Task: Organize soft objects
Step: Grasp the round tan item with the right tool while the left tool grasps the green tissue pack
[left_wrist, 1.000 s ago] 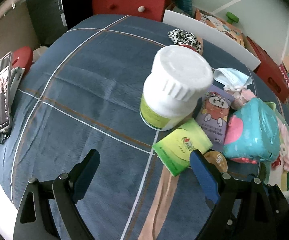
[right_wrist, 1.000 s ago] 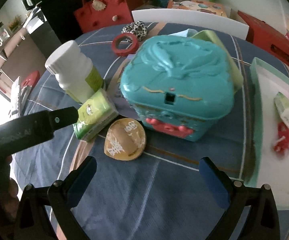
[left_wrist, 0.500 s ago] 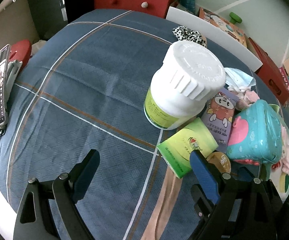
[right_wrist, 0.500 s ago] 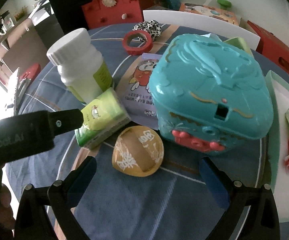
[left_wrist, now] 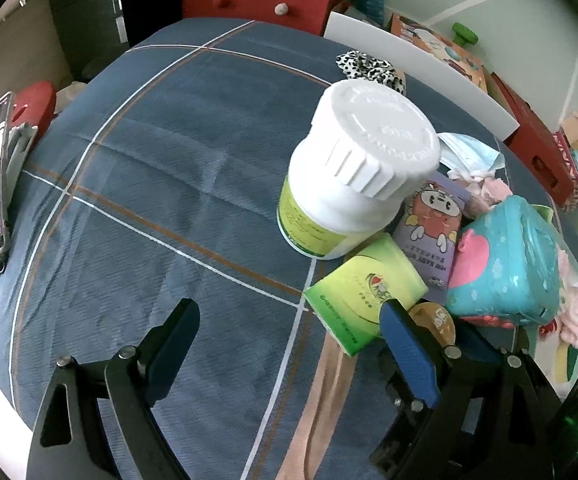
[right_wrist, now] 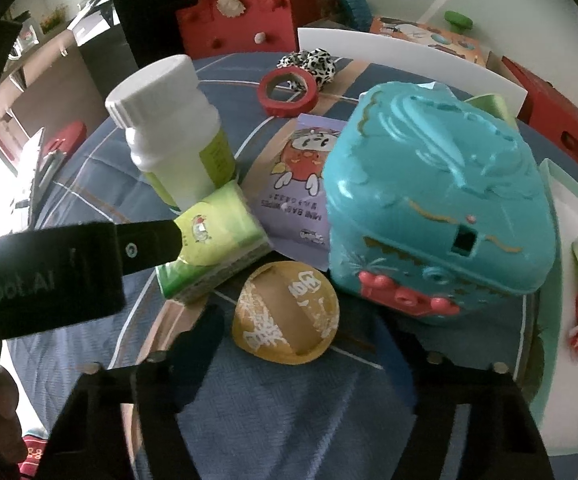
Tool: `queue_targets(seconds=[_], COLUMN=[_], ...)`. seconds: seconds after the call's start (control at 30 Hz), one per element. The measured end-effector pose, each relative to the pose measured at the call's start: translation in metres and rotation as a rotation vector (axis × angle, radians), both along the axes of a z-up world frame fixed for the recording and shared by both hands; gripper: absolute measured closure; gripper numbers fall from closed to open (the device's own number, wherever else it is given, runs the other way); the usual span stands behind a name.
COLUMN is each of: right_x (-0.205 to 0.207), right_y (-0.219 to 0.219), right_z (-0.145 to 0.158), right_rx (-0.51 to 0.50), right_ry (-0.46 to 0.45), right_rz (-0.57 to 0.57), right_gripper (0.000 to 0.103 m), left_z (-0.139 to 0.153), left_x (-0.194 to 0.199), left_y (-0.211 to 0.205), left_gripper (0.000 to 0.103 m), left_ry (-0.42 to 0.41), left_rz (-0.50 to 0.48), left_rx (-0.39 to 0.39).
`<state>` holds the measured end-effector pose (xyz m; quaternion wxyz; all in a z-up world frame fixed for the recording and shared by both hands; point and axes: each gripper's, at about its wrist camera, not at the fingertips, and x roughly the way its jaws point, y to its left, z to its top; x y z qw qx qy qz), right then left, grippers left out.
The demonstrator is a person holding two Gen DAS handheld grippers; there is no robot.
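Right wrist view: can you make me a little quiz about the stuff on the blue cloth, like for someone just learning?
1. True or false: the white bottle has its cap off.
2. Pick one: what lies between the green tissue pack and the teal toy box, nearest the camera? A) a red tape roll B) the yellow round pouch C) a spotted scrunchie
3. Fill in: the cartoon wipes pack is coloured ____.

Key: 1 false; 2 B; 3 purple.
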<state>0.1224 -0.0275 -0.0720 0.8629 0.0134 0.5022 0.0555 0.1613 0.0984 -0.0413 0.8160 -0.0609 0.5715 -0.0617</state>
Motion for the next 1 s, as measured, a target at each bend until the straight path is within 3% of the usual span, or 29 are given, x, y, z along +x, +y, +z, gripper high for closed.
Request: queue_targets(seconds=[0.2,0.37,0.67,0.8,1.0], right_x=[0.001,-0.004,-0.015,-0.013,-0.014], right_y=[-0.008,-0.003,-0.002,0.001,0.007], right_z=[0.001,0.003,0.002,0.001,-0.001], right_rx=[0.016,-0.006,-0.025,-0.011,-0.038], right_ry=[-0.006,-0.004,-0.006,-0.006,-0.011], right_rz=[0.022,0.042,0.056,0.074,0.082], right_gripper=[0.048,0.050,0.049,0.035,0.035], left_z=[0.002,0.004,0.003,0.000,0.000], left_x=[-0.002,-0.001,0.001,0.002,0.002], left_y=[-0.007,-0.017,-0.029,-0.028,-0.020], left_gripper=[0.011,0.011,0.011,0.011,0.011], left_ry=[-0.003,0.001,0.003,0.004,0.005], left_rz=[-0.019,-0.034,-0.044,-0.042,-0.033], left_rx=[-0.001,-0.010,0.006,0.006,0.008])
